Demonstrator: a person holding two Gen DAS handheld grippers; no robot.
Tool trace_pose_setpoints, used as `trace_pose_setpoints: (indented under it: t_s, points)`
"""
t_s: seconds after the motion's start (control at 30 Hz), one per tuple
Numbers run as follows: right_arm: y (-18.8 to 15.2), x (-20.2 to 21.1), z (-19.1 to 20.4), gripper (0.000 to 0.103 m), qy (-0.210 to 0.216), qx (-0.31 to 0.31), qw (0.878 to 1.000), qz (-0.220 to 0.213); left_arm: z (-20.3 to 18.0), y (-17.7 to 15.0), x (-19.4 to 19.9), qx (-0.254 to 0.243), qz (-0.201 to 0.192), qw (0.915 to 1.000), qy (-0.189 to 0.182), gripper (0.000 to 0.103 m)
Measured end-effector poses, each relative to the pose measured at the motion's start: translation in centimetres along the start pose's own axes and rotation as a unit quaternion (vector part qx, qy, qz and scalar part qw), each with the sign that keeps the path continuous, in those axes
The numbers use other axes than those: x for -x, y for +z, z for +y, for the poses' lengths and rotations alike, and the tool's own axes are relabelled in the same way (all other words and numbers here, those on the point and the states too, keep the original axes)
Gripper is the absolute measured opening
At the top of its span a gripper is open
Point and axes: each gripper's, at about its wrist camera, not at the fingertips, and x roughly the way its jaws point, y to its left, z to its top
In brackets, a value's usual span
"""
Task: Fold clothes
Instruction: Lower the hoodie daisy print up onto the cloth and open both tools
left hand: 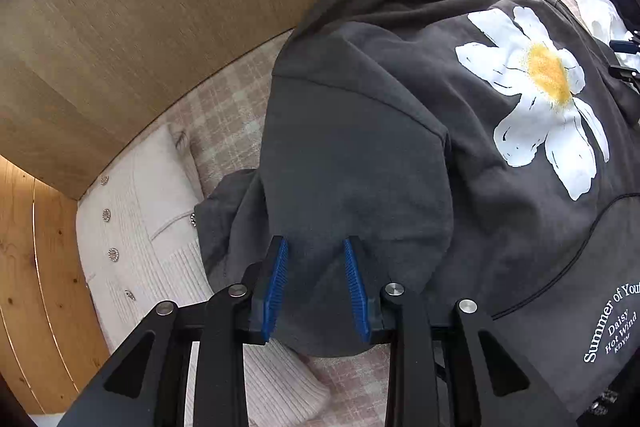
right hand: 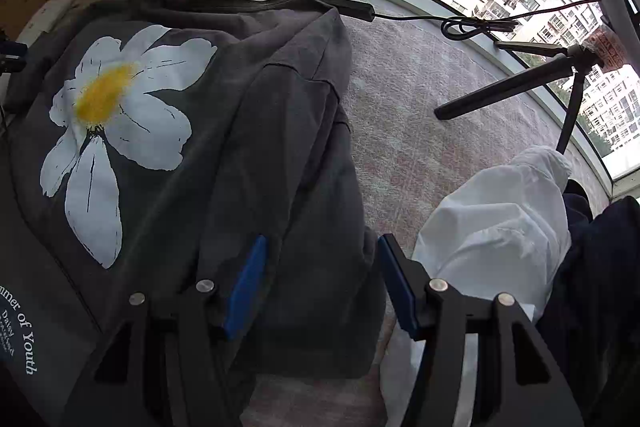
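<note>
A dark grey T-shirt (left hand: 400, 115) with a big white daisy (left hand: 536, 87) lies spread on the checked pink bed cover (right hand: 420, 115), both sleeves folded in over its body. My left gripper (left hand: 316, 287) stands open above the folded left sleeve (left hand: 352, 195), its blue pads (left hand: 276, 287) apart with cloth showing between them but none pinched. My right gripper (right hand: 320, 291) is open too, spread wide over the shirt's right edge; one pad (right hand: 246, 287) sits above the folded right sleeve (right hand: 288, 147), the other above the gap beside a crumpled white garment (right hand: 496, 219). White lettering (left hand: 612, 323) reading "Summer of Youth" runs along the shirt's lower front. A cream knit cardigan (left hand: 148, 239) with sparkly buttons lies just left of the shirt, partly under its edge, against a wooden panel (left hand: 160, 7). Beyond the collar, a black cable (right hand: 452, 23) trails toward a tripod (right hand: 540, 83) by the window.
</note>
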Motion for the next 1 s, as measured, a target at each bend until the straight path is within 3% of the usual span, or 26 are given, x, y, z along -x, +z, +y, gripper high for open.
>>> trace_pose_setpoints:
  t_s: [0.07,0.1,0.13,0.2,0.27,0.37,0.4,0.47,0.53,0.63,0.67,0.7,0.73,0.8,0.83,0.87,0.93,1.0]
  points:
    - [-0.3,-0.7,-0.5,0.057,0.021,-0.018,1.000,0.009,0.0,0.2,-1.0,0.013,0.003,0.9996,-0.025,0.024]
    - [-0.3,-0.9,-0.6,0.057,0.034,-0.023,0.999,0.012,0.0,0.4,-1.5,0.019,0.006,0.9994,-0.027,0.003]
    - [-0.2,-1.1,-0.7,0.051,0.047,-0.027,0.998,0.015,0.1,0.6,-1.5,0.023,0.007,0.9995,-0.019,0.000]
    - [0.0,-1.1,-1.0,0.007,0.070,-0.035,0.997,0.016,0.4,0.9,-1.5,0.031,0.008,0.9995,-0.002,0.000]
    - [0.2,0.1,-1.2,0.006,0.070,-0.034,0.997,0.004,1.5,1.0,0.0,0.043,-0.006,0.9989,0.020,0.000]
    - [0.0,2.3,-2.9,0.006,0.038,-0.056,0.998,-0.016,3.3,0.4,3.0,0.057,-0.027,0.9969,0.046,0.000]
    - [-0.1,3.0,-3.6,0.006,0.025,-0.065,0.997,-0.023,2.5,-0.3,3.8,0.049,-0.026,0.9983,0.016,0.000]
    - [-0.5,3.9,-4.7,0.005,0.029,-0.091,0.995,-0.033,0.0,-1.9,5.1,0.018,-0.027,0.9992,-0.023,0.012]
    - [-0.9,4.3,-5.1,0.005,0.022,-0.099,0.994,-0.037,-3.8,-3.6,5.3,-0.036,-0.031,0.9986,-0.025,0.063]
    - [-1.2,4.2,-4.7,0.005,0.022,-0.102,0.994,-0.034,-8.7,-4.5,3.1,-0.109,-0.030,0.9936,-0.002,0.065]
    - [-1.2,4.1,-4.4,0.006,0.025,-0.101,0.994,-0.032,-9.2,-4.2,1.9,-0.106,-0.022,0.9941,0.004,0.062]
    - [-1.3,4.0,-4.2,0.006,0.028,-0.101,0.994,-0.030,-9.5,-3.8,0.7,-0.101,-0.015,0.9947,0.008,0.042]
    - [-1.4,4.0,-3.8,0.011,0.023,-0.095,0.995,-0.028,-8.6,-3.5,0.5,-0.077,-0.011,0.9970,-0.003,0.006]
    - [-1.7,4.2,-3.1,0.033,0.004,-0.079,0.997,-0.025,-7.0,-2.9,0.1,-0.027,-0.003,0.9993,-0.026,0.002]
    - [-1.8,4.1,-2.8,0.058,-0.004,-0.070,0.997,-0.022,-6.2,-2.6,0.0,-0.003,-0.001,0.9994,-0.036,0.002]
    - [-2.0,4.0,-2.5,0.066,-0.012,-0.061,0.998,-0.019,-5.4,-2.5,0.9,0.006,-0.011,0.9993,-0.036,0.002]
    - [-2.0,3.4,-2.1,0.066,-0.013,-0.046,0.999,-0.017,-3.9,-2.4,3.2,0.011,-0.034,0.9992,-0.014,0.002]
    - [-1.8,2.2,-2.0,0.053,0.001,-0.041,0.999,-0.005,-1.2,-2.5,5.0,0.038,-0.054,0.9977,0.015,0.003]
